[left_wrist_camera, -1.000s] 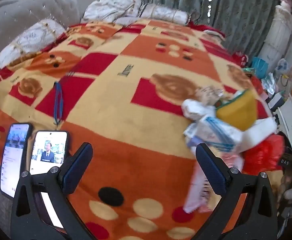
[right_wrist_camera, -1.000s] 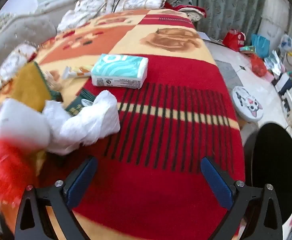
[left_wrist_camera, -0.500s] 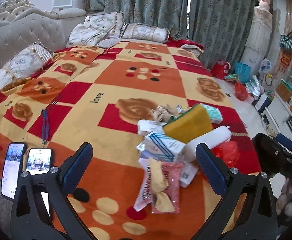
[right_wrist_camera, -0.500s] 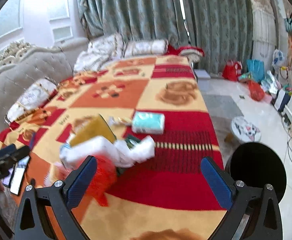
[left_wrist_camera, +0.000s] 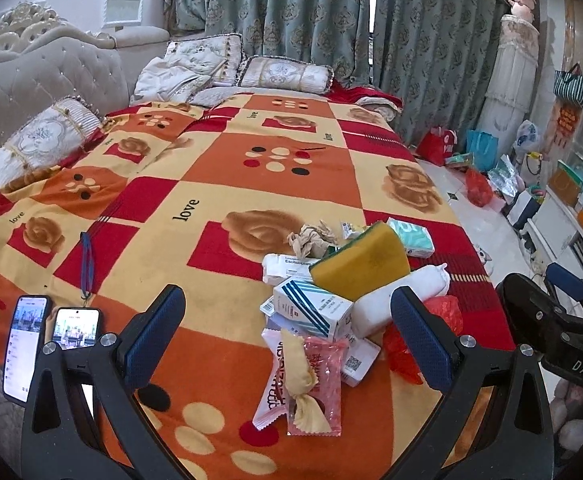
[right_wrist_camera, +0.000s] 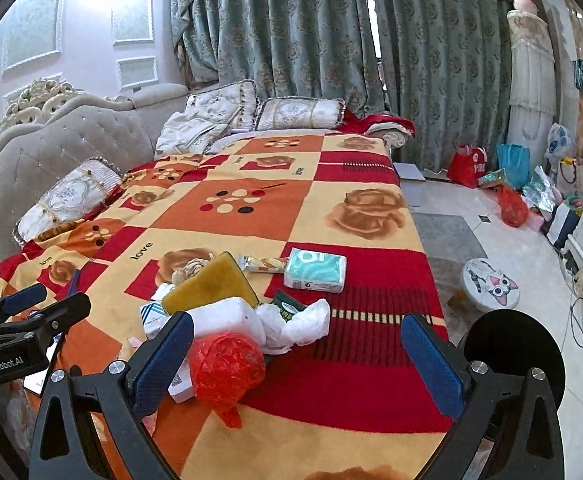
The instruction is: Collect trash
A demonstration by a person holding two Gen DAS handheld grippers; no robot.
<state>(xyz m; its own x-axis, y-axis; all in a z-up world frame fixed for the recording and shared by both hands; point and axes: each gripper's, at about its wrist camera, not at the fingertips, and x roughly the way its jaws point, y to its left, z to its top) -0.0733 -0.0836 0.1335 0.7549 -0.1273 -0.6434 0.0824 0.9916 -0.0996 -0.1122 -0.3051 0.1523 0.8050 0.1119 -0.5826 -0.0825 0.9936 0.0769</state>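
Note:
A pile of trash lies on the bed near its foot: a yellow sponge (left_wrist_camera: 361, 266), white-and-blue boxes (left_wrist_camera: 311, 312), a pink wrapper (left_wrist_camera: 315, 384), a crumpled red bag (right_wrist_camera: 225, 366), a white roll (right_wrist_camera: 227, 314), crumpled brown paper (left_wrist_camera: 311, 238) and a teal tissue pack (right_wrist_camera: 315, 270). My left gripper (left_wrist_camera: 287, 340) is open and empty, held above the bed just short of the pile. My right gripper (right_wrist_camera: 297, 356) is open and empty, over the bed's foot beside the red bag.
Two lit phones (left_wrist_camera: 51, 338) lie at the bed's left edge beside a blue lanyard (left_wrist_camera: 87, 264). A black round bin (right_wrist_camera: 511, 356) and a cat-face stool (right_wrist_camera: 489, 284) stand on the floor to the right. Bags (right_wrist_camera: 491, 168) clutter the far floor. Pillows (right_wrist_camera: 299, 114) line the headboard.
Both grippers have pulled back and up from the pile, so the whole bed and room now show. The trash looks smaller and farther away. Both stay open.

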